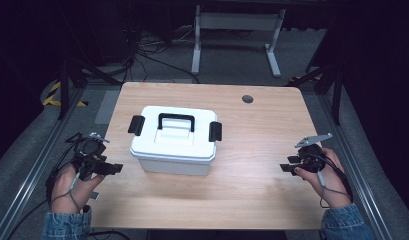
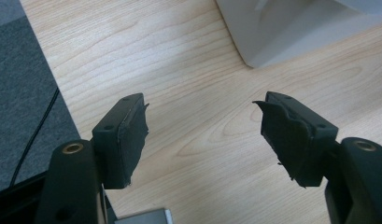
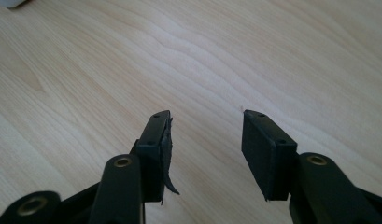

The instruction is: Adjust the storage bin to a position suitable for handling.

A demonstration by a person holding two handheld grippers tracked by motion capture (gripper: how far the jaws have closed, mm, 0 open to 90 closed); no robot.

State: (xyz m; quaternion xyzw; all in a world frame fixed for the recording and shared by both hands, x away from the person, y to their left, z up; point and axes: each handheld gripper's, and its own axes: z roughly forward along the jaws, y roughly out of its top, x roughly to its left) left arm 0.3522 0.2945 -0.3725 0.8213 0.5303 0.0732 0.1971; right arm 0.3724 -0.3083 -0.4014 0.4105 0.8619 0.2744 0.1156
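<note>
while both claws hang apart with nothing in them, the left gripper (image 1: 109, 168) sits at the near left edge of the table (image 1: 252, 150), its jaws spread wide and pointing toward the white storage box (image 1: 173, 142). between its two black pads (image 2: 128, 135) lies only bare pale wood, and the nearest bottom corner of the box shows at the top of the left gripper view, near but not touching. the left hand (image 1: 67, 192) wraps the gripper from below, a cable trailing off over the wrist, with a denim sleeve (image 1: 64, 226) at the bottom edge. the right gripper (image 1: 288, 166) hovers over the near right part of the table, jaws likewise wide and holding nothing; in the right gripper view its pads (image 3: 261, 149) frame plain wood grain. a grey three-cornered plate (image 1: 313, 139) rides on top of it, and the right hand (image 1: 327, 177) grips it from behind. the box stands between the two grippers, left of the table's middle and well apart from the right one. its lid is on, with a black handle (image 1: 176, 120) lying across the top and a black latch (image 1: 136, 125) at each short end. farther back a small round dark hole (image 1: 247, 98) marks the tabletop, and beyond the table stands a white metal frame (image 1: 237, 30) on grey floor.
</note>
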